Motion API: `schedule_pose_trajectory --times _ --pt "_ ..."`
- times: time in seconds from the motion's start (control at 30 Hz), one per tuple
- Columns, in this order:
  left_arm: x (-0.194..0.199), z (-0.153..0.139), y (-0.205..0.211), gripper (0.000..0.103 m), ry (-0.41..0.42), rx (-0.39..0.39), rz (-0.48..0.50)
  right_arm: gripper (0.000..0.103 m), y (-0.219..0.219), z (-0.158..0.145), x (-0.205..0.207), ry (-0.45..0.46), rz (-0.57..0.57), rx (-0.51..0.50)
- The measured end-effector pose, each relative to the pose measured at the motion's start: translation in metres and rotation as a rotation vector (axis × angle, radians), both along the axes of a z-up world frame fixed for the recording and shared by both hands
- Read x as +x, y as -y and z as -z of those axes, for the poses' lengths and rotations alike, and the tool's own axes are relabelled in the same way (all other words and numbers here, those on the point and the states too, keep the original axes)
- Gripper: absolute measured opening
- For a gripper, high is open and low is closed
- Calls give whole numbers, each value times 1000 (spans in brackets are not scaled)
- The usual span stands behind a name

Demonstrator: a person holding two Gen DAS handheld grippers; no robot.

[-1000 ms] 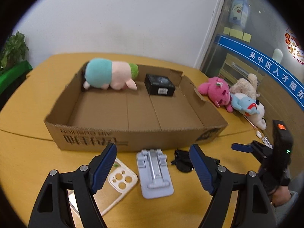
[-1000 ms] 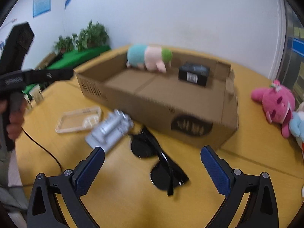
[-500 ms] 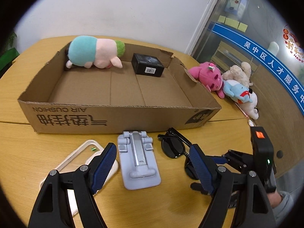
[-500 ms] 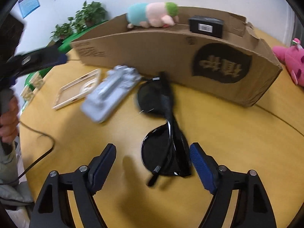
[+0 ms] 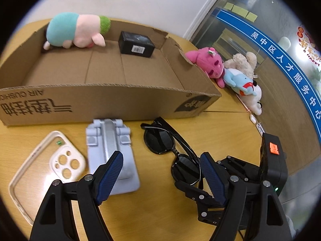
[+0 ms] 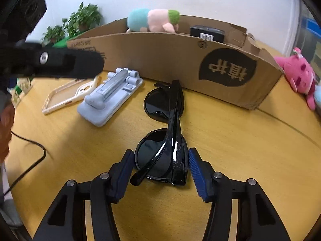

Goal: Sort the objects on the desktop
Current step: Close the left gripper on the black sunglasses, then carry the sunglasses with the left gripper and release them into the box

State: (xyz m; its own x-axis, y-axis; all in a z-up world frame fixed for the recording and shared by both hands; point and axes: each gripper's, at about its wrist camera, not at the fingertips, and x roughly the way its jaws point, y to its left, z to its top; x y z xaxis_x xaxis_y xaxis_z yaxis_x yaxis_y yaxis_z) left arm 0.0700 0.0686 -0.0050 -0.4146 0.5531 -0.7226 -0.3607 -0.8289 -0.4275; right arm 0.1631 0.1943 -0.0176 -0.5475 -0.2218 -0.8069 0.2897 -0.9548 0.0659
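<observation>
Black sunglasses (image 6: 164,132), one folded pair, lie on the wooden table (image 6: 240,150) before one cardboard box (image 6: 160,60). The right gripper (image 6: 161,170) has just been closing its jaws around the near lens, pads at its edges, contact unclear. The left gripper (image 5: 160,177) hangs released over one grey phone stand (image 5: 112,152), beside one cream phone case (image 5: 48,166). Inside the box: one plush toy (image 5: 76,32), one black carton (image 5: 136,44).

Potted plants (image 6: 80,23) are seen at the far left, against a white wall (image 5: 140,0). At the far right, a glass partition (image 5: 270,46) is crossed by a blue banner (image 5: 284,64), with yellow notes (image 5: 240,12) stuck above.
</observation>
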Motion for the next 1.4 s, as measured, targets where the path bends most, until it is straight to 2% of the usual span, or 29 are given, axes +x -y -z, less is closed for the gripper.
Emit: schedule_pose_trajectory --times 0.2,0.37,0.43,0.47,0.53,0.67,0.87,1.17,1.3,1.4 --pt "-9 15 -26 77 92 -1 74 53 -13 -3 5 19 73 -124" --pt "-13 34 -58 76 195 21 160 53 -11 -4 14 25 88 -157" --pt "-13 45 -67 65 243 31 184 53 -9 -4 19 27 92 -172" --pt "-12 50 -70 53 262 41 196 53 -9 -5 21 27 94 -178" --pt "-8 50 -72 49 242 35 192 53 -7 -7 26 18 97 -171" --pt "-7 47 -66 47 228 71 186 53 -6 -12 32 -3 110 -145" --pt "-2 21 -60 46 149 85 185 53 -3 -30 40 -51 111 -135" --pt "-8 -71 -48 46 -61 118 202 53 11 -105 36 -241 119 -106" --pt "-27 -111 -35 46 -149 120 201 53 19 -143 11 -337 106 -91" --pt "-51 -130 -28 46 -177 124 197 53 27 -164 -12 -386 93 -74"
